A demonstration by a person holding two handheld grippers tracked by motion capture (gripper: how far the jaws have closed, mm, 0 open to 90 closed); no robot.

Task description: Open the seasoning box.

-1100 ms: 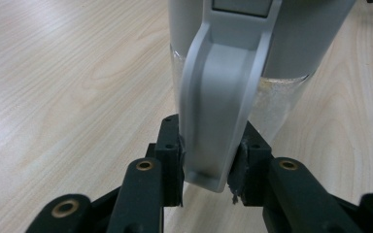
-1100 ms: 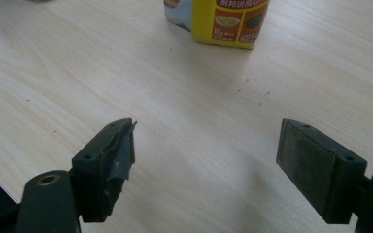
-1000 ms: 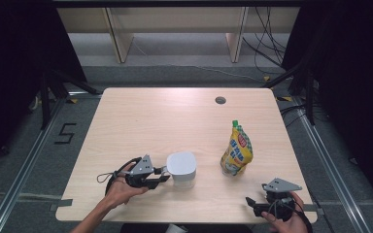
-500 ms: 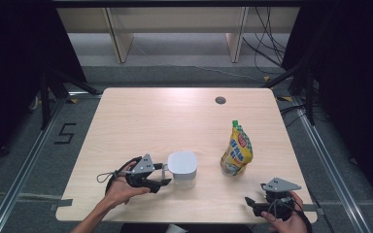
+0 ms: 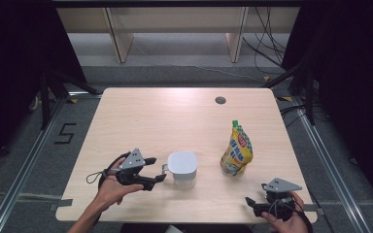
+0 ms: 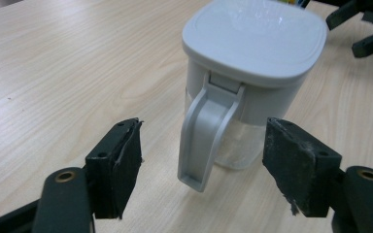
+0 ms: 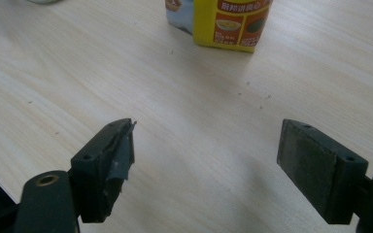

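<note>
Lining up my left gripper (image 5: pixel 159 173) wide open on either side of the handle (image 6: pixel 204 136) of the white-lidded jug (image 5: pixel 182 168) near the desk's (image 5: pixel 175 116) front middle, ready to close. My right gripper (image 5: pixel 249 202) waits open and empty, near-right, facing the yellow pouch (image 5: pixel 236 151).

1 jug (image 5: pixel 182 167), 1 pouch (image 5: pixel 236 151), 2 grippers on 1 table (image 5: pixel 165 116).

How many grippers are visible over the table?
2. The left gripper sits open around the handle of the white pitcher; the right gripper is open near the table's front right corner.
</note>
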